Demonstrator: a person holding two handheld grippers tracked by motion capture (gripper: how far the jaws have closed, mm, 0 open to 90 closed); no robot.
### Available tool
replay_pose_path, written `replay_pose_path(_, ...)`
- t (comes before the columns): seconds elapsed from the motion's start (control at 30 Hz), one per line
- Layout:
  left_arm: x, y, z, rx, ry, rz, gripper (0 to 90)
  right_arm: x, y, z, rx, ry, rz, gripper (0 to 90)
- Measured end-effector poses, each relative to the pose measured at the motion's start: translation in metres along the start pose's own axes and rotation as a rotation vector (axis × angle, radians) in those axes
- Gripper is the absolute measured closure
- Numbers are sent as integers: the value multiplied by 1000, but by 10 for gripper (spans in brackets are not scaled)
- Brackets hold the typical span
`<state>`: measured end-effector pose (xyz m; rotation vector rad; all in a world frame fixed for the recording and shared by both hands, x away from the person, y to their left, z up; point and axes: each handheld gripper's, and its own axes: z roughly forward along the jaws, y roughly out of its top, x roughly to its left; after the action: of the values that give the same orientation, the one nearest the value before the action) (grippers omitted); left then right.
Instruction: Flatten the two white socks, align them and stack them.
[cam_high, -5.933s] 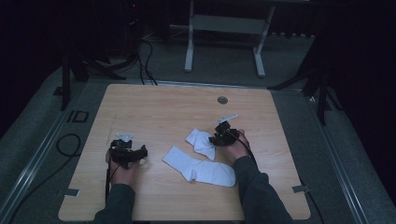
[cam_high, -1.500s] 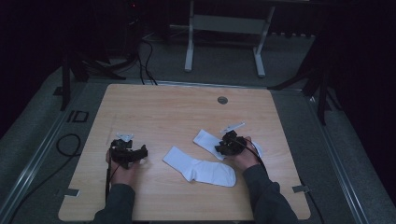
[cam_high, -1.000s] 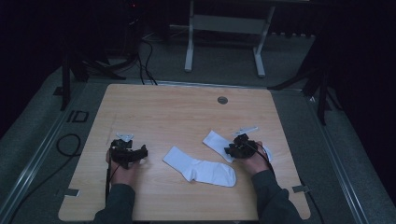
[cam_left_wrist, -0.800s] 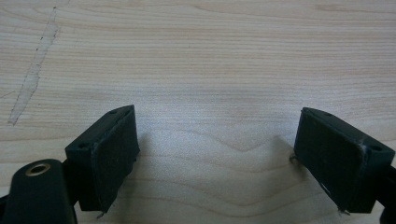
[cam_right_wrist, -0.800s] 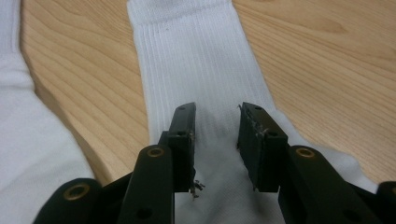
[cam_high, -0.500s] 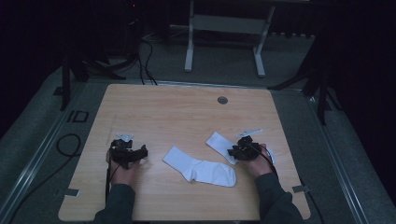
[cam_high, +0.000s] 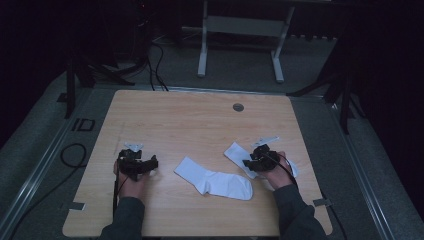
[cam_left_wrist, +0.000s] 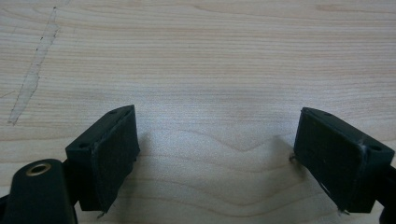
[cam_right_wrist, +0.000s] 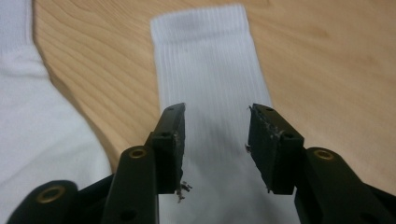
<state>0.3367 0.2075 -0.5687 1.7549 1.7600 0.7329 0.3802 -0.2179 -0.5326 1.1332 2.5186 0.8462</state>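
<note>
Two white socks lie on the wooden table (cam_high: 190, 120). One sock (cam_high: 215, 179) rests flat at the near middle. The other, ribbed sock (cam_high: 234, 151) lies to its right, running under my right gripper (cam_high: 255, 161). In the right gripper view this ribbed sock (cam_right_wrist: 210, 70) stretches away beneath the right gripper (cam_right_wrist: 215, 135), whose jaws stand apart just above it, open. The first sock (cam_right_wrist: 42, 121) shows at that view's left. My left gripper (cam_high: 136, 164) rests at the near left; in its own view the left gripper (cam_left_wrist: 215, 140) is wide open over bare wood.
A round grey grommet (cam_high: 238, 107) sits near the table's far edge. Tape strips mark the near corners (cam_high: 76, 205). Beyond the table stands a metal frame (cam_high: 240, 25) on the floor; a cable (cam_high: 70, 152) loops off the table's left side.
My right gripper has moved right and toward the near edge, drawing the ribbed sock out from a bunched heap into a flat strip. The left gripper and the other sock have stayed put.
</note>
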Motion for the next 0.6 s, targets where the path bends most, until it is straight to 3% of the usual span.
replay_pose_path(0.1, 0, 0, 0, 1, 0, 0, 138, 2, 10, 6, -5, 1, -36, 536)
replay_pose_path(0.2, 0, 0, 0, 1, 0, 1, 138, 1, 15, 16, 11, 10, -37, 533)
replay_pose_path(0.23, 0, 0, 0, 0, -1, 1, 138, 0, 15, 23, 45, -3, -36, 529)
replay_pose_path(0.27, 0, 0, 0, 0, 0, 0, 138, -1, 14, 26, 33, -3, -28, 536)
replay_pose_path(0.33, 0, 0, 0, 0, 0, 0, 138, -2, 13, 26, 22, -3, -14, 584)
replay_pose_path(0.47, 0, 0, 0, 0, 0, 1, 138, -2, 13, 25, 23, -15, -21, 817)
replay_pose_path(0.57, 0, 0, 0, 0, 0, 1, 138, -1, 13, 25, 26, -15, -29, 835)
replay_pose_path(0.6, 0, 0, 0, 0, 0, 1, 138, -4, 13, 24, 26, 7, 4, 839)
